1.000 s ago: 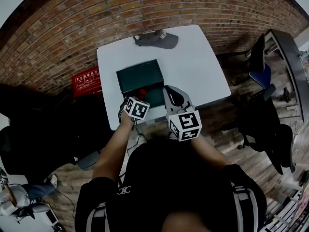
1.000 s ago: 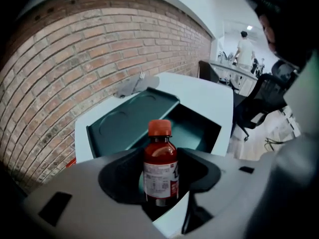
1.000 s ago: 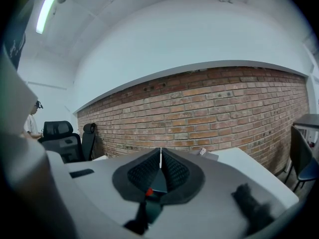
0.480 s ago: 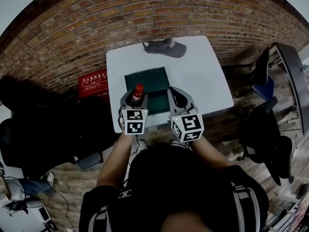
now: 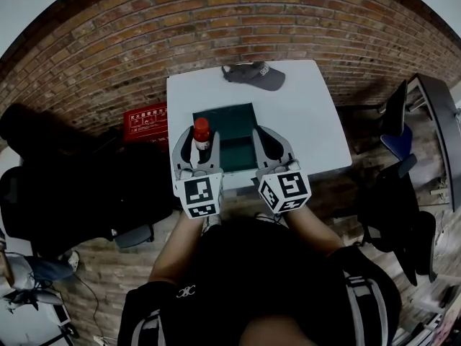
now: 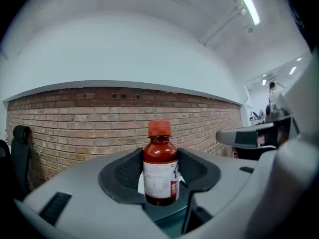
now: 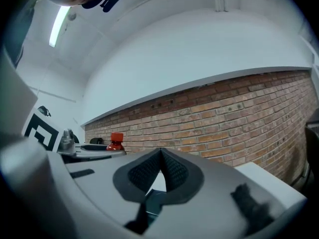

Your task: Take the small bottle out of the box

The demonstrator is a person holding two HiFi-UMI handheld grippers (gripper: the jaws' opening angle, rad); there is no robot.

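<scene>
A small dark-red bottle with a red cap and a white label stands upright between the jaws of my left gripper, which is shut on it. In the head view the bottle is lifted above the left side of the dark green open box on the white table. My right gripper hovers at the box's right side with its jaws closed together and nothing between them. The bottle's red cap shows at the left of the right gripper view.
A dark grey cap lies at the table's far edge by the brick wall. A red case stands on the floor left of the table. Dark chairs stand to the right.
My left gripper has risen out of the box with the bottle, from low inside it to well above it. The right gripper stayed beside the box.
</scene>
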